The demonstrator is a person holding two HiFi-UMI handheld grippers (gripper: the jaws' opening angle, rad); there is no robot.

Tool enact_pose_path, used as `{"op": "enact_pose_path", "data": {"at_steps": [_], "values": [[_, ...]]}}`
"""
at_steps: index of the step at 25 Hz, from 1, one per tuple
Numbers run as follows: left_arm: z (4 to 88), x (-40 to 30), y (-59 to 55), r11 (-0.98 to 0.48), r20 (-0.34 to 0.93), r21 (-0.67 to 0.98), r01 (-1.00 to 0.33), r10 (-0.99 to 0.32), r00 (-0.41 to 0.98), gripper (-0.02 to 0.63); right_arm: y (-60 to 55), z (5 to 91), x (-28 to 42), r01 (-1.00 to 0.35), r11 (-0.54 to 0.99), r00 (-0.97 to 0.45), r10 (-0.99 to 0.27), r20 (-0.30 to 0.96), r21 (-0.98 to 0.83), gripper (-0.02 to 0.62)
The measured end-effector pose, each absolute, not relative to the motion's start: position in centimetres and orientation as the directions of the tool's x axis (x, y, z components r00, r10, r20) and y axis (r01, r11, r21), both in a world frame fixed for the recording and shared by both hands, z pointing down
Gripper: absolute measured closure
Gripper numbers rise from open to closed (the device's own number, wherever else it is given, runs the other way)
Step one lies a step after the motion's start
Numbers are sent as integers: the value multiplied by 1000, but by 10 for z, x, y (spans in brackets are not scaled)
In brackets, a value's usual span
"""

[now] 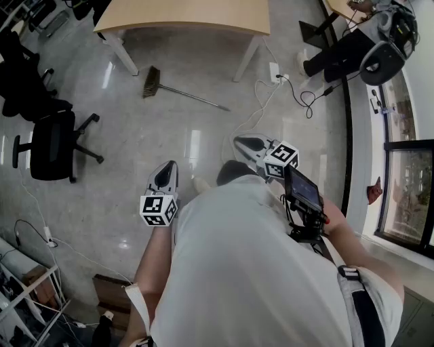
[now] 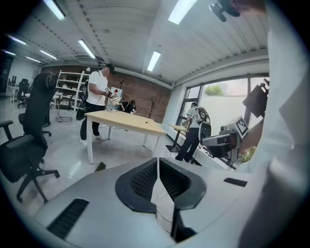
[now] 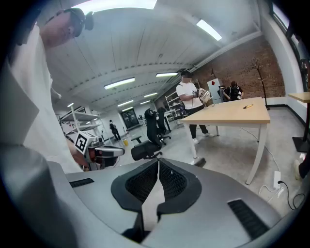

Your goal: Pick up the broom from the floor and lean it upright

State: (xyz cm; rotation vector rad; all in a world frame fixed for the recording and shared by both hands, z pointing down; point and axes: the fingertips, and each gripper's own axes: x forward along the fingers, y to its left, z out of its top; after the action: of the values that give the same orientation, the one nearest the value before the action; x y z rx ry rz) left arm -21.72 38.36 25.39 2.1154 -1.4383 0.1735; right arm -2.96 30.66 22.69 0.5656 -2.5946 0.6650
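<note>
The broom (image 1: pixel 178 90) lies flat on the grey floor in front of the wooden table (image 1: pixel 183 17), with its dark bristle head (image 1: pixel 151 82) to the left and its thin handle running right. Only the bristle head (image 2: pixel 100 166) shows in the left gripper view, and the same head (image 3: pixel 199 162) shows in the right gripper view. My left gripper (image 1: pixel 165 171) and right gripper (image 1: pixel 244 143) hang in the air well short of the broom, both pointing towards it. The left gripper (image 2: pixel 158 167) is shut with nothing in it. The right gripper (image 3: pixel 158 169) is likewise shut and holds nothing.
A black office chair (image 1: pixel 54 142) stands on the left. A power strip with cables (image 1: pixel 274 71) lies by the table's right leg. Beside a second desk at the upper right stands a person (image 1: pixel 342 51). Shelving (image 1: pixel 20 291) fills the lower left, and windows (image 1: pixel 407 190) line the right.
</note>
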Motion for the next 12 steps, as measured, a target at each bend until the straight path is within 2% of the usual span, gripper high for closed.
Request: {"op": "enact_pose_path", "data": {"at_steps": [12], "values": [[267,-253,324,-213,462,361,-908,-805,372,586,234,256,-79,-446,776,-861,-235,450,-447,577]]}}
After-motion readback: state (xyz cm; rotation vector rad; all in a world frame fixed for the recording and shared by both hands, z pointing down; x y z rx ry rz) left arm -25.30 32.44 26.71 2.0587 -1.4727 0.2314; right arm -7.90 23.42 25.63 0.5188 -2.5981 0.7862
